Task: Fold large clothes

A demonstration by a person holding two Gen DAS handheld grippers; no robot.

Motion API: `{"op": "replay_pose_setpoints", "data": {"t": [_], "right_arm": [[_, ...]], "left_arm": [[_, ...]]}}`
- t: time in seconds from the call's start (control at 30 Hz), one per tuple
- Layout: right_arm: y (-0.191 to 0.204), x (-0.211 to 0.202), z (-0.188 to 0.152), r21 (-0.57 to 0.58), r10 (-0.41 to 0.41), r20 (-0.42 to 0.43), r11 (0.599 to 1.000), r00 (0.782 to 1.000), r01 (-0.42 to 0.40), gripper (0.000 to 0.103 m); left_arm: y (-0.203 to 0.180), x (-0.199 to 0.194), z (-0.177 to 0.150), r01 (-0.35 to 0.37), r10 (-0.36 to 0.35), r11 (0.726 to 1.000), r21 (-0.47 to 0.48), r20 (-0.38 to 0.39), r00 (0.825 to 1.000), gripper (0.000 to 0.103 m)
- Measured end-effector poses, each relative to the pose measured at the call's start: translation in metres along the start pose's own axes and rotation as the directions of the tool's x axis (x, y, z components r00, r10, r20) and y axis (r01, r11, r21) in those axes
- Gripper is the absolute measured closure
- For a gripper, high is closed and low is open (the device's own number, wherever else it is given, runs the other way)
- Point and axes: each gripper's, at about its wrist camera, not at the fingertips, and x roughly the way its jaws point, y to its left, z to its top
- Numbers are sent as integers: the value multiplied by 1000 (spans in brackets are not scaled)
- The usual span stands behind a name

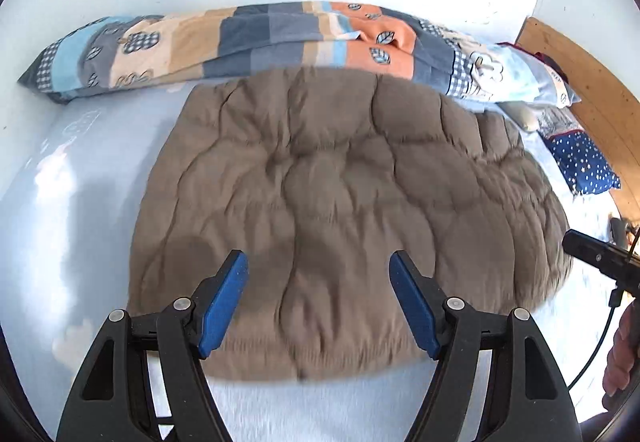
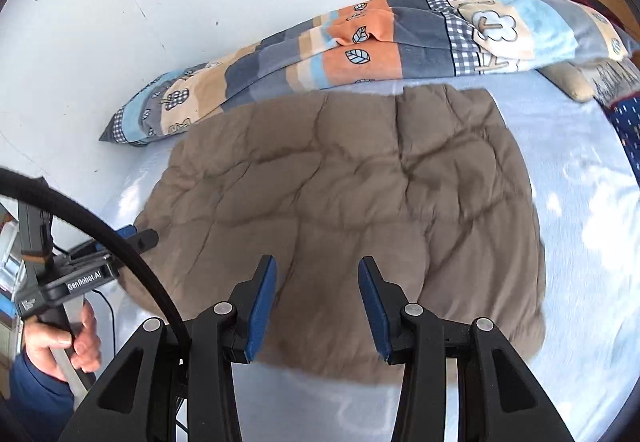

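A brown quilted padded garment (image 1: 340,210) lies folded into a rough rectangle on the pale blue bed sheet (image 1: 80,182); it also shows in the right wrist view (image 2: 340,202). My left gripper (image 1: 318,262) is open and empty, hovering over the garment's near edge. My right gripper (image 2: 317,270) is open and empty, also above the near edge. The left gripper shows in the right wrist view (image 2: 132,236) at the garment's left edge. Part of the right gripper's body (image 1: 600,258) shows at the right in the left wrist view.
A rolled patchwork duvet (image 1: 260,42) lies along the white wall behind the garment, also in the right wrist view (image 2: 360,46). A navy dotted pillow (image 1: 584,166) and wooden headboard (image 1: 580,74) are at the right. A black cable (image 2: 100,234) crosses the right wrist view.
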Motion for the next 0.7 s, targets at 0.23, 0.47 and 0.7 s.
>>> {"op": "replay_pose_setpoints", "data": {"t": [0.23,0.47,0.7], "right_arm": [[20,-4,-18,31,-38,37,999,999,36,56],[16,56,-22,-26,-100,-94,995,991,98,56],[16,75,-27,-41,-130,-162,991,978,125,51]], "left_arm": [[15,-1,-26,-82,84,994,-65,19,996,30],[21,42,-26,-119,117,992,-49,-39,992,29],[8,55,-27,-194,195,981,2,-12,981,27]]}}
